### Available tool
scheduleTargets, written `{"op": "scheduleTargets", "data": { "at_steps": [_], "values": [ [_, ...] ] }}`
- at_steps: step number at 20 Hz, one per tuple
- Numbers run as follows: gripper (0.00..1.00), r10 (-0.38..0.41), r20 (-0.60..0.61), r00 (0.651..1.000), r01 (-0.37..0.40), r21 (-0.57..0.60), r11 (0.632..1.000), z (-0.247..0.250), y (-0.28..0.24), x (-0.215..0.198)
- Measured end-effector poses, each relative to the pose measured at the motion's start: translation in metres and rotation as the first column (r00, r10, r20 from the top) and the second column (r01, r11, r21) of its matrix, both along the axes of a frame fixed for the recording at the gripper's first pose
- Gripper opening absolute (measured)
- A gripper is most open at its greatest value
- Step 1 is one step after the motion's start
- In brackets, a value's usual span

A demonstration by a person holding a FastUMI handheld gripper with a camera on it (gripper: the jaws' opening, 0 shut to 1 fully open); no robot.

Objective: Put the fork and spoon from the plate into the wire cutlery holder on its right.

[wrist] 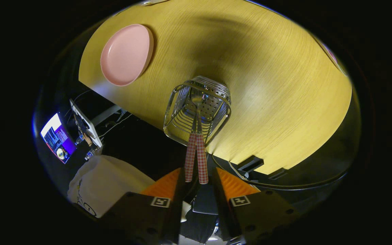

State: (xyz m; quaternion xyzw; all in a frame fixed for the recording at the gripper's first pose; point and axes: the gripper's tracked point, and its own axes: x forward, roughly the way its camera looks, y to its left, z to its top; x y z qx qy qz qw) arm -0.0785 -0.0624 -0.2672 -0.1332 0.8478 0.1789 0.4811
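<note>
The wire cutlery holder (197, 109) stands on the yellow wooden table (277, 95), just ahead of my fingers. Two utensils with red-and-white checked handles (196, 156) stand in it side by side, heads down. One head looks like a spoon (197, 98); I cannot make out the other. The handle ends reach back between my fingers. My gripper (198, 170) is open, with a small gap between each finger and the handles. The pink plate (126, 54) lies bare on the table, beyond the holder and to its left.
The table's near edge runs just under the holder, with black clamps (250, 163) and a cable (284, 185) along it. Below the edge on the left are a lit screen (57, 137) and a white bag (104, 183).
</note>
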Motion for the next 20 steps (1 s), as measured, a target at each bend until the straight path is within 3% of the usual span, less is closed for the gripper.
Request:
{"op": "scheduleTargets", "data": {
  "at_steps": [3, 4, 8, 13, 16, 20],
  "values": [
    [0.95, -0.05, 0.061, 0.997, 0.047, 0.051, 0.998, 0.015, 0.004, 0.01],
    [1.0, -0.068, 0.08, 0.995, 0.063, 0.066, 0.996, 0.017, 0.007, 0.009],
    [0.99, -0.166, 0.216, 0.962, 0.132, 0.166, 0.977, 0.04, 0.013, 0.018],
    [0.99, -0.249, 0.384, 0.889, 0.141, 0.289, 0.947, 0.078, 0.017, 0.009],
    [0.99, -0.285, 0.515, 0.809, 0.115, 0.336, 0.935, 0.096, 0.012, 0.008],
    [1.0, -0.403, 0.64, 0.654, 0.138, 0.423, 0.896, 0.121, 0.017, 0.011]
  ]
}}
